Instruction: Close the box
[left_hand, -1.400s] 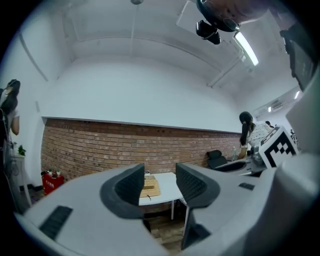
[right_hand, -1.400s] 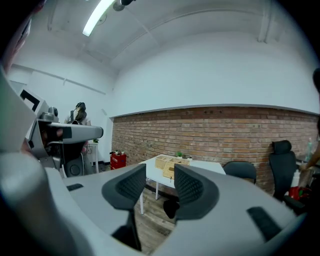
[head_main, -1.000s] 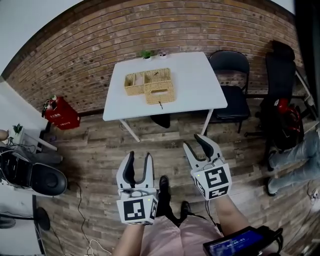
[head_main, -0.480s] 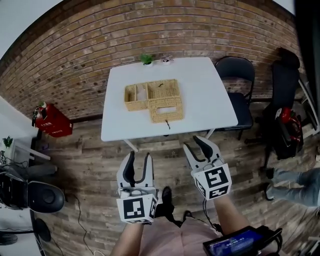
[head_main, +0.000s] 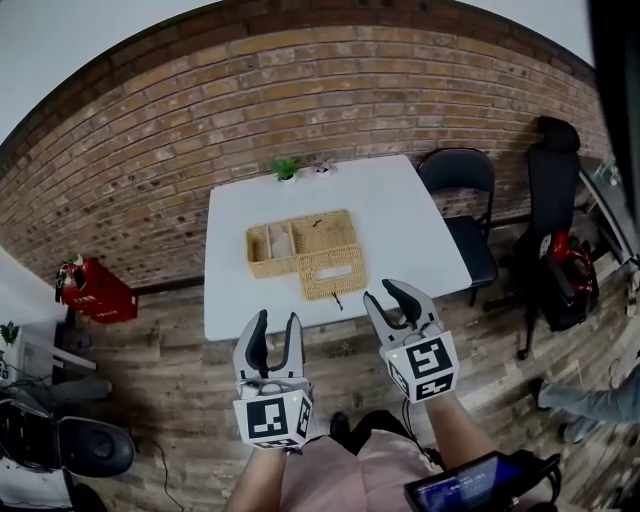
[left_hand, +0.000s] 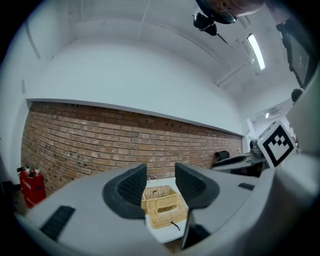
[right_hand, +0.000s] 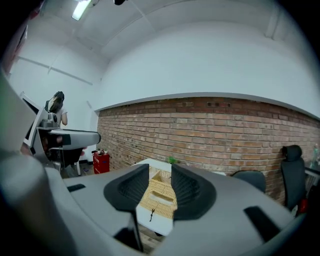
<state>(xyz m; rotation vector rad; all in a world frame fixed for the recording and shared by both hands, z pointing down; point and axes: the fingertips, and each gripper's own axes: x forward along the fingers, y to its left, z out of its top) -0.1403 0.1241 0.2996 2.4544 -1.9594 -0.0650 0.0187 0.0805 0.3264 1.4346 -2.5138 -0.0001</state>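
Beside the table (head_main: 400, 225) holding the wicker box (head_main: 300, 245) stands a black chair (head_main: 468, 245).

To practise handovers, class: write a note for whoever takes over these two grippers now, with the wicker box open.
Left gripper: open, empty.
Right gripper: open, empty, jaws just been closing.
Both held before the white table, touching nothing.
Wicker box sits mid-table, lid folded out flat toward the near edge.
Done: nothing yet.
To do: reach the lid, swing it over the box.
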